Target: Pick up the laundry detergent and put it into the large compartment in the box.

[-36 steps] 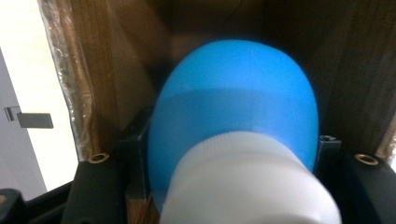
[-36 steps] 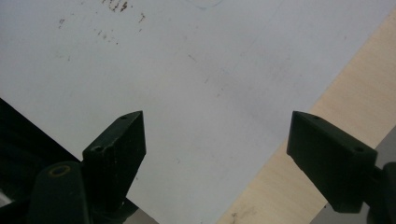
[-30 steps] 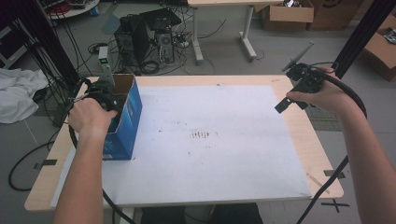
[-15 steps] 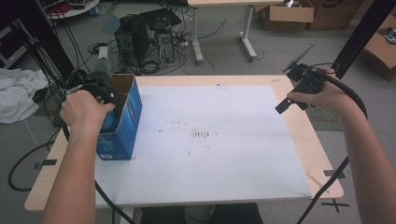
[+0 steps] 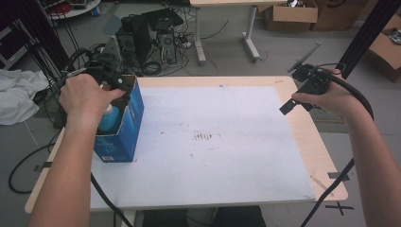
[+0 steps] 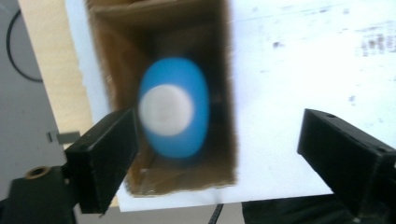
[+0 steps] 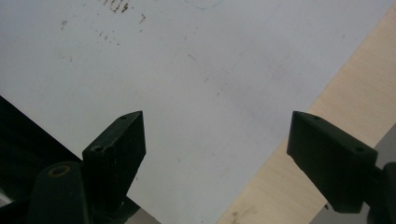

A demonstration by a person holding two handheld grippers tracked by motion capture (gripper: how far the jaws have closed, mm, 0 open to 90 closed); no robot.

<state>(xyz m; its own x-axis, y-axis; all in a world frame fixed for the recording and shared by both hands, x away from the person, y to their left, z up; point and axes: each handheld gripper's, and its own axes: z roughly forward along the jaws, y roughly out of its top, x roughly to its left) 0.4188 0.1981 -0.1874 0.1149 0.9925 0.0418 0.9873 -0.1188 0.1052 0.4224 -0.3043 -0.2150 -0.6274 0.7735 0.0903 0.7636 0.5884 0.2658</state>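
At nine o'clock on the table (image 5: 302, 142), a blue box (image 5: 124, 126) stands upright with its top open, and a blue bottle (image 6: 175, 114) with a white cap sits inside it, cap upward. Above the box's mouth hangs the left gripper (image 6: 217, 154), whose jaws have just been opening and now stand wide apart with nothing pressed between them; the bottle, somewhat blurred, seems to lie below them, clear of both pads. Over at three o'clock, the right gripper (image 7: 215, 149) hovers above the white sheet (image 7: 187, 70) near the table's wooden edge, its jaws spread wide and empty.
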